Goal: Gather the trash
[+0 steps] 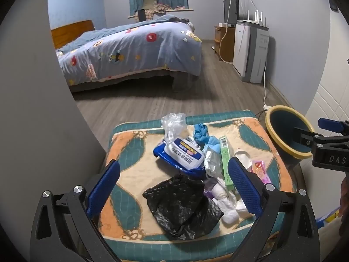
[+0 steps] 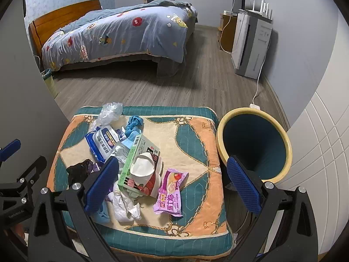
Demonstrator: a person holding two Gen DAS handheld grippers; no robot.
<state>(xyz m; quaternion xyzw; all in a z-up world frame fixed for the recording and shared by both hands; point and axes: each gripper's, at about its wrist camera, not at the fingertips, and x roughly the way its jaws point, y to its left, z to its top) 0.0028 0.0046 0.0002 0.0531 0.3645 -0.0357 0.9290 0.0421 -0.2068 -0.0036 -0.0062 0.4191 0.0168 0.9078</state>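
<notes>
L gripper (image 1: 174,181): jaws wide apart, nothing between the pads, hovering over the near edge of the quilted cushion (image 1: 130,163). Black plastic bag (image 1: 182,205) lies on the cushion right btwn the two fingers in the left wrist view, nearest item to them. Past it, blue wet-wipes pack (image 1: 182,155), w/ a crumpled clear plastic bag (image 1: 174,123) behind and a blue crumpled cloth (image 1: 200,131) to its right. Green box (image 1: 225,159) runs along the inside of the right finger, white tissues (image 1: 226,203) beside the black bag.

R gripper (image 2: 173,181): jaws also spread wide, holding nothing. Btwn its fingers in the right wrist view: green box (image 2: 133,159) w/ a white paper cup (image 2: 142,167) on top (cup looks crushed, hard to tell), pink snack wrapper (image 2: 171,193) just right of it, tissues (image 2: 126,205) near the left finger. Wipes pack (image 2: 101,143) further back left.

Far right: yellow-rimmed bin (image 2: 254,144), dark teal inside, touching the cushion's right edge; right finger overlaps its rim in view. All trash on the cushion, none visible in the bin.
</notes>
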